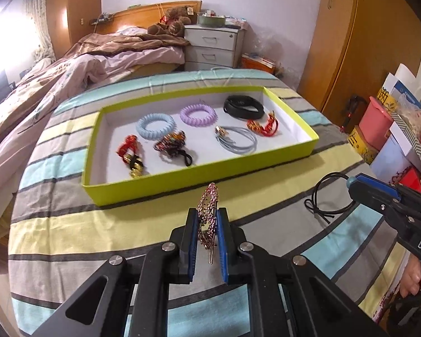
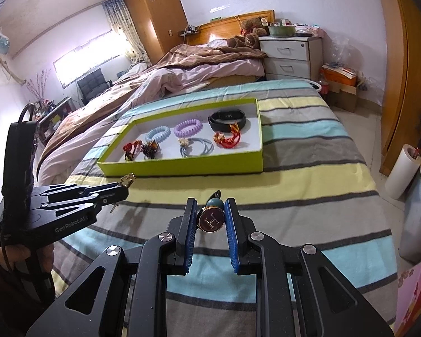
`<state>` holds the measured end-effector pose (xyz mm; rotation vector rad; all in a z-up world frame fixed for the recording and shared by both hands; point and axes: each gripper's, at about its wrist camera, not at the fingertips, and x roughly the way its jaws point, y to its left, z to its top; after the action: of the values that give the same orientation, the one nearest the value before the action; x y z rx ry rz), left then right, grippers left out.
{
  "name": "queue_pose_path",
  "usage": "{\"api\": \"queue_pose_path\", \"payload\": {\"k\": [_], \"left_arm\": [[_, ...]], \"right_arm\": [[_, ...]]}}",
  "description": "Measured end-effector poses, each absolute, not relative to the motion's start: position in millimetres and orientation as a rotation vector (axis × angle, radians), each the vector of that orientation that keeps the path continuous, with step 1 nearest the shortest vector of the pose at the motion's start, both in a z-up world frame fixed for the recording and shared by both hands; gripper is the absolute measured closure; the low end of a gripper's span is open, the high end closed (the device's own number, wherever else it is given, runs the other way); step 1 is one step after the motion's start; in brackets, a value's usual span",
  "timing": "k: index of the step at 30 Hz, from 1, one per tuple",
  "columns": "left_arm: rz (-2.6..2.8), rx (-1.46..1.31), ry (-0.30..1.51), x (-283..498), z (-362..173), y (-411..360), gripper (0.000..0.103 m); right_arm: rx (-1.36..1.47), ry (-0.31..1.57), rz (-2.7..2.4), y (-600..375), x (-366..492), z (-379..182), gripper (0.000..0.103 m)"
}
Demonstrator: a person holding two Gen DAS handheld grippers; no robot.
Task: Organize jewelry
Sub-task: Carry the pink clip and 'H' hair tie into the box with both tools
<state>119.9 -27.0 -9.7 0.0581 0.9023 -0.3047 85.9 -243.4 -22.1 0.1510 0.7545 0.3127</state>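
Left gripper (image 1: 207,224): pinches a pink rhinestone hair clip (image 1: 207,210), upright.
Right gripper (image 2: 210,219): pinches a black hair tie's gold "H" charm (image 2: 211,221).

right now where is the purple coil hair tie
In the green tray, back row: the purple coil hair tie lies between the blue coil tie and the black band.
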Motion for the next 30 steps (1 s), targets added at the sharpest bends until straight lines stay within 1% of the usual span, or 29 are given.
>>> {"api": "queue_pose_path", "payload": {"k": [8, 14, 18, 23, 30], "left_arm": [[-0.259, 0.037, 0.845, 133.8, 20.0, -0.3, 0.09], [-0.23, 0.038, 0.833, 154.2, 29.3, 15.8, 0.09], [-0.23, 0.022, 0.837, 163.6, 27.2, 19.1, 0.09], [-0.246, 0.024, 0.872, 173.4, 12.4, 14.3, 0.09], [-0.262, 0.033, 0.904, 184.4, -1.0, 3.7, 0.09]], "right_arm": [[0.141, 0.705, 0.355, -229.9, 105.6, 6.8, 0.082], [0.123, 0.682, 0.392, -211.4, 127.7, 16.6, 0.082], [0.119, 0.691, 0.407, -201.5, 152.3, 15.1, 0.082], [0.116, 0.715, 0.416, -193.1, 184.4, 12.3, 0.082], [0.105, 0.766, 0.434, -178.7, 225.8, -3.1, 0.082]]}}
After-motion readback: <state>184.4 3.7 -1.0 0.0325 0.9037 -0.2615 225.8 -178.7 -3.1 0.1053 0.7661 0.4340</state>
